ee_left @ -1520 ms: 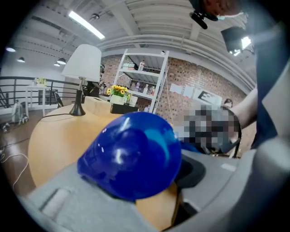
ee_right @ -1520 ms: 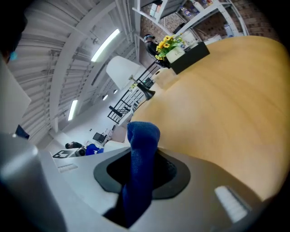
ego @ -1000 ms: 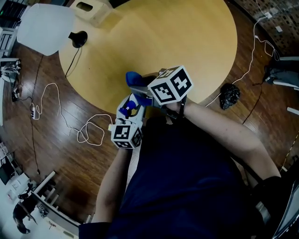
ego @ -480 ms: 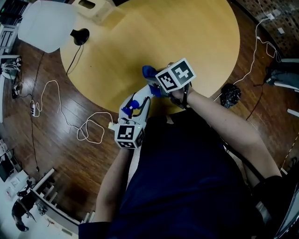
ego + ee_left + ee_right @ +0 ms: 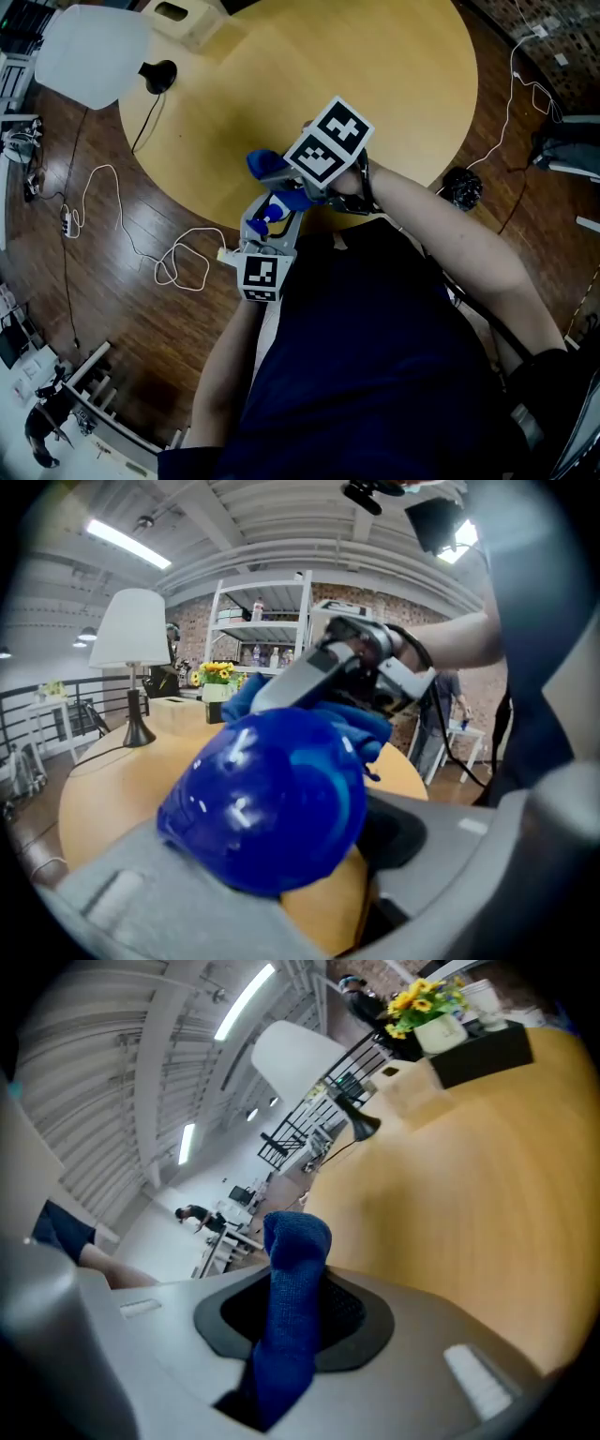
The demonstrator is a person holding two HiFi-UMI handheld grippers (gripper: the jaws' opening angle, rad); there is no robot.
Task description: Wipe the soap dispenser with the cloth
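My left gripper is clamped on the glossy blue rounded plastic soap dispenser, which it holds at the near edge of the round light wooden table. My right gripper is closed narrow on the blue woven cloth. The cloth lies against the dispenser's far side.

Matt grey plastic fingers of the left gripper clamp the soap dispenser, glossy blue plastic with sharp highlights. Between the fingers of the right gripper, the cloth is rough-woven blue fabric. Beyond them, the table is smooth pale wood.
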